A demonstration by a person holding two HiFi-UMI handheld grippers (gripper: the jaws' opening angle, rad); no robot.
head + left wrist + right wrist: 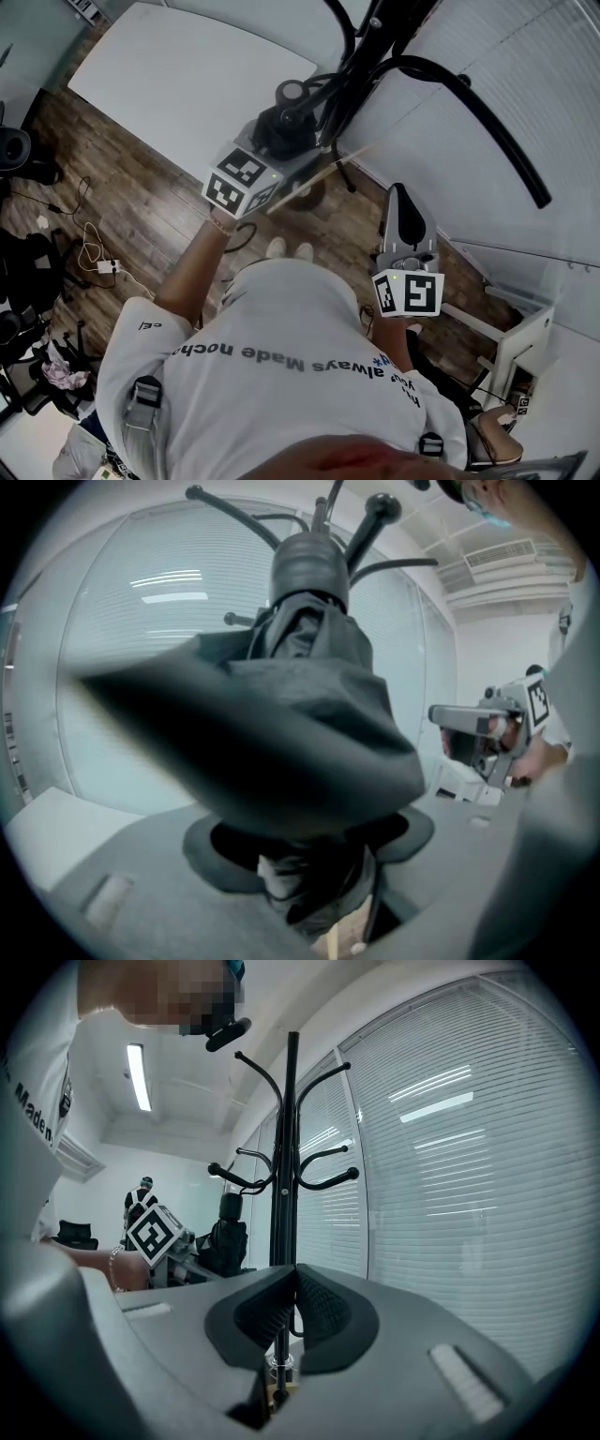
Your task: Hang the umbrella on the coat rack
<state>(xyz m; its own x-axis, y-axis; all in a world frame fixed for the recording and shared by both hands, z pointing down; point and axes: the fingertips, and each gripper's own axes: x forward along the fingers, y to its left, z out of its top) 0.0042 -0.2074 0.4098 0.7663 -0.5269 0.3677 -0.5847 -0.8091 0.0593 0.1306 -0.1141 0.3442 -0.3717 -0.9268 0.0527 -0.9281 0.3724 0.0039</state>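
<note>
A black folded umbrella (281, 733) fills the left gripper view, its rounded end (309, 564) pointing up toward the coat rack's hooks (380, 508). My left gripper (314, 847) is shut on its bunched fabric. From the head view, the left gripper (281, 141) holds the umbrella (289, 117) right against the black coat rack (394, 52), below its curved arms. My right gripper (401, 195) hangs apart at the right. In its own view the right gripper (292, 1283) has its ribbed pads together and nothing in them, facing the rack's pole (286, 1147).
Window blinds (450, 1147) stand just behind the rack. A white table (187, 75) lies beyond the left gripper. Office chairs (23, 272) and loose cables (94, 253) sit on the wood floor at the left. A white stand (525, 347) is at the right.
</note>
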